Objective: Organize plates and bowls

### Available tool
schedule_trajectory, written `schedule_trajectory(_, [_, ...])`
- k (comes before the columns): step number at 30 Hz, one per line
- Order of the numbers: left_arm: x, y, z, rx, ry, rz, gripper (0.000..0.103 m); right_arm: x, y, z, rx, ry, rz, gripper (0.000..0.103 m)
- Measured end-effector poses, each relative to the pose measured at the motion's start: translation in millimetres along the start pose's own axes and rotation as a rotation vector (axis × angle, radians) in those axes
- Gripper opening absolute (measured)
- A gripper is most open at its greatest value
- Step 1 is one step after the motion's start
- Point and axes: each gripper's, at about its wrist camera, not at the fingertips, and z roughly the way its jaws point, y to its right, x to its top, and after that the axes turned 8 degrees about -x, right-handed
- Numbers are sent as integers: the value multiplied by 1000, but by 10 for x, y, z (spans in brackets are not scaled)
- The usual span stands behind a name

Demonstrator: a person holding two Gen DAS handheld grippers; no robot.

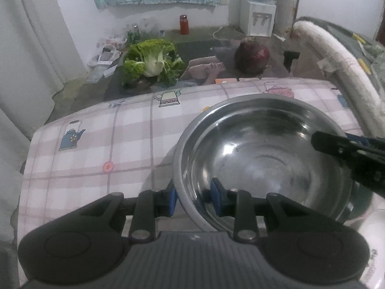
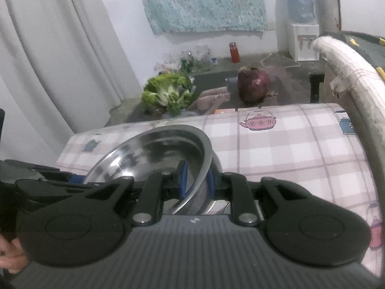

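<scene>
A large steel bowl (image 1: pixel 264 159) sits over the table with the checked teapot cloth (image 1: pixel 96 149). My left gripper (image 1: pixel 193 198) straddles its near left rim, blue pads on either side of the wall, shut on it. My right gripper (image 2: pixel 196 180) grips the bowl's (image 2: pixel 154 154) right rim the same way; it also shows in the left wrist view (image 1: pixel 349 149) at the right. The bowl looks tilted in the right wrist view. A white dish edge (image 1: pixel 370 236) shows under the bowl at the right.
Beyond the table's far edge a person (image 1: pixel 251 57) sits on the floor beside a heap of leafy greens (image 1: pixel 151 65). A padded curved chair back (image 1: pixel 341 67) stands at the right. A curtain (image 1: pixel 36 48) hangs at the left, a water dispenser (image 1: pixel 258 19) at the back.
</scene>
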Motion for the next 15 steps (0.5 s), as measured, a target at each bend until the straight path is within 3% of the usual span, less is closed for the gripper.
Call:
schedule_trajectory(10, [2,20,303,53,-28,80,34,-40,-27,574,-34,-88,-67,19])
schedule_trajectory(15, [-17,-48,201,45,0,72,50,-35,-21,583,-41,-100,-99,41])
